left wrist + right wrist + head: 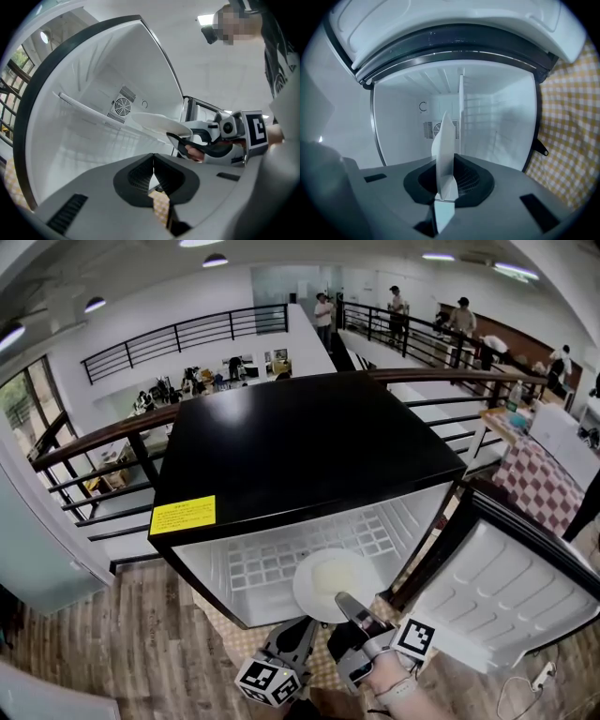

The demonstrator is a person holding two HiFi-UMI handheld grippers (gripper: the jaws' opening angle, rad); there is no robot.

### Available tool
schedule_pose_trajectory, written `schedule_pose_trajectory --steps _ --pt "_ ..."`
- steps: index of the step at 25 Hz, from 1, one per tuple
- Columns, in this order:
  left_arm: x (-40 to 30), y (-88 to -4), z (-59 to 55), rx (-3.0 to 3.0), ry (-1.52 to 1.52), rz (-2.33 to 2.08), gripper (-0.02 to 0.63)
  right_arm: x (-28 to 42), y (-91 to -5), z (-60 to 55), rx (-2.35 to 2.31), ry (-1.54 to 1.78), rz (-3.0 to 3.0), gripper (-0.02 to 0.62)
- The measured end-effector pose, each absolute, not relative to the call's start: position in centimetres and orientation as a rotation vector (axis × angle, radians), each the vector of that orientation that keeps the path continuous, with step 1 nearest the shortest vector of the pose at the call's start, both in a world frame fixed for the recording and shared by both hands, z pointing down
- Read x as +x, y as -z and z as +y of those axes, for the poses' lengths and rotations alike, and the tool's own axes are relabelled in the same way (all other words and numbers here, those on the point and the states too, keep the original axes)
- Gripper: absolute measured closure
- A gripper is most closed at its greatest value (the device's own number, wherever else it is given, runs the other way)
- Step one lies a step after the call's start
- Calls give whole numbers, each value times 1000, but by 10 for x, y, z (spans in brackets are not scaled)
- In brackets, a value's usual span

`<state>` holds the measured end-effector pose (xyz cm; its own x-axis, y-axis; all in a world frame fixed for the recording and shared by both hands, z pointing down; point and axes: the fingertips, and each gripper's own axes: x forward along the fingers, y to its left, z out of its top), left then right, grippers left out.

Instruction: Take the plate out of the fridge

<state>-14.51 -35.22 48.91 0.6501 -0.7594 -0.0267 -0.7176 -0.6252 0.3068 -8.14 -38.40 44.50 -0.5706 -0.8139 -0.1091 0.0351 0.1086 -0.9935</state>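
A small black-topped fridge (300,446) stands open, its door (506,596) swung out to the right. The white plate (328,582) hangs at the fridge's mouth, just in front of the wire shelf (272,563). My right gripper (354,607) is shut on the plate's near rim. In the right gripper view the plate (444,140) shows edge-on, clamped in the right gripper (445,183). My left gripper (302,634) hangs low beside it, shut and holding nothing. From the left gripper (153,164) I see the plate (154,122) held by the right gripper (180,139).
A yellow checked cloth (234,638) lies under the fridge on the wooden floor. A railing (94,442) runs behind the fridge. A red-checked table (539,484) stands at the right, and a cable with a plug (539,676) lies by the door.
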Motion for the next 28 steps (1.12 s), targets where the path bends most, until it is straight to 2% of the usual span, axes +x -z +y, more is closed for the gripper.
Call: schedule_pose_trajectory --steps 28 --pt "-146 -476 -246 2519 258 -1489 597 -56 -457 -287 -677 1662 1771 543"
